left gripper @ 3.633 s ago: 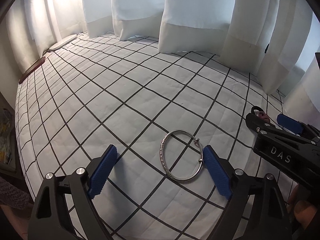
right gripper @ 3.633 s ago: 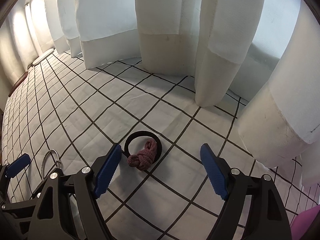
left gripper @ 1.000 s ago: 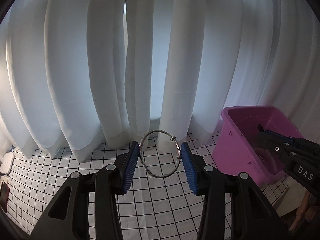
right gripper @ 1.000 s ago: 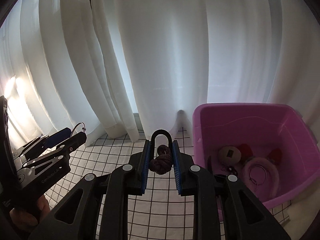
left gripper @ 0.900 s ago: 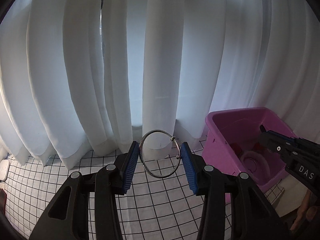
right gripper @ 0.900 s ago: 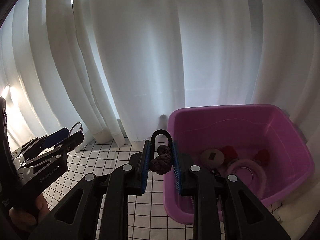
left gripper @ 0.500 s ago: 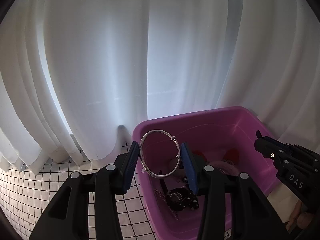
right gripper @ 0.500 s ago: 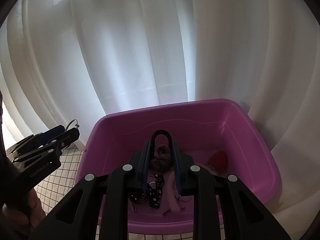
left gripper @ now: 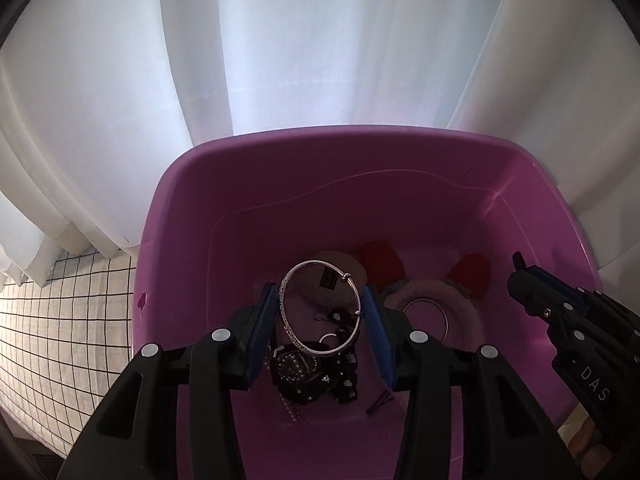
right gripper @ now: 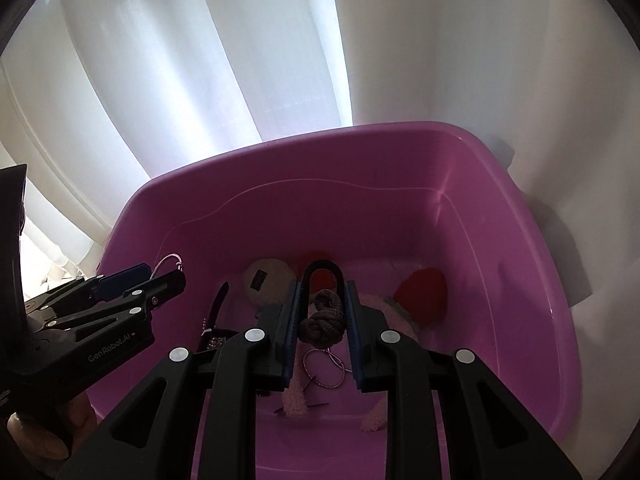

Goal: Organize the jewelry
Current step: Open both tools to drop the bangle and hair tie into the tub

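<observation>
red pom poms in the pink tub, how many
2: one red pom pom at the back middle, the other to its right by the fluffy band. More may be hidden.

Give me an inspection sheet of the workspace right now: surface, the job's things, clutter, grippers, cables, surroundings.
Surface: grid-patterned cloth, left of the bin.
Job's things: silver bangle and hair tie, both held above the pink bin.
Clutter: bin bottom holds black beaded pieces, a fluffy pink ring, red items, a round beige piece.
Grippers: left gripper shut on the bangle; right gripper shut on the hair tie, fingers pressing its knot.
Cables: nothing seen.
Surroundings: white curtains behind the bin.
</observation>
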{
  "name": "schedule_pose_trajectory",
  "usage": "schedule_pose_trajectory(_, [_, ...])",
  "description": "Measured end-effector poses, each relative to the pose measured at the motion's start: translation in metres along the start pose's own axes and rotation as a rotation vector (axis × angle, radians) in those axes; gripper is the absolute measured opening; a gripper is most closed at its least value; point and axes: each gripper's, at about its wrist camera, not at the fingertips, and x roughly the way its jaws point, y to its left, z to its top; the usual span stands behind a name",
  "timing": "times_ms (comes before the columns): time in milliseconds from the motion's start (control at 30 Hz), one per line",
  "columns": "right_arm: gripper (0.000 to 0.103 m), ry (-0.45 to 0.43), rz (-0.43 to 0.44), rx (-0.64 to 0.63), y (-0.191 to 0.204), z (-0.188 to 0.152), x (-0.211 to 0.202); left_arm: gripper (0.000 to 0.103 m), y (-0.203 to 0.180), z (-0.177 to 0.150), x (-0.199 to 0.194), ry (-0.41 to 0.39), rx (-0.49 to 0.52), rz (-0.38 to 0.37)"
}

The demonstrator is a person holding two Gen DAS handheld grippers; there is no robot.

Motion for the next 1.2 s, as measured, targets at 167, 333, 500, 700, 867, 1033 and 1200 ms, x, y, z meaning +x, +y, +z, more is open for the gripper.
schedule_pose_trajectory(167, [0.021,0.032,0.013,-0.011,-0.004,0.004,0.015,0.044,0.001,0.001,0.009,0.033,-0.032,0.009])
schedule_pose_trajectory(333, [0.031,0.039,0.009,-0.024,-0.001,0.005,0.020,0.047,0.001,-0.001,0.010,0.040,-0.044,0.022])
schedule_pose_trajectory(500, [0.058,0.022,0.005,-0.010,-0.004,0.009,0.017,0.089,0.002,0.000,0.003,0.009,-0.068,0.023])
schedule_pose_trajectory(700, [0.062,0.016,0.002,0.003,-0.007,0.011,0.010,0.092,0.005,0.000,-0.001,0.015,-0.079,0.034])
schedule_pose_trajectory(867, [0.062,0.014,0.014,0.005,-0.005,0.009,0.003,0.092,0.004,-0.002,-0.002,0.016,-0.074,0.061])
schedule_pose_trajectory(1033, [0.062,0.008,0.015,-0.009,-0.001,0.008,-0.004,0.092,0.006,-0.003,-0.008,0.007,-0.066,0.080])
schedule_pose_trajectory(1200, [0.062,0.003,0.019,-0.020,0.003,0.003,-0.006,0.092,0.009,-0.003,-0.013,0.002,-0.074,0.093])
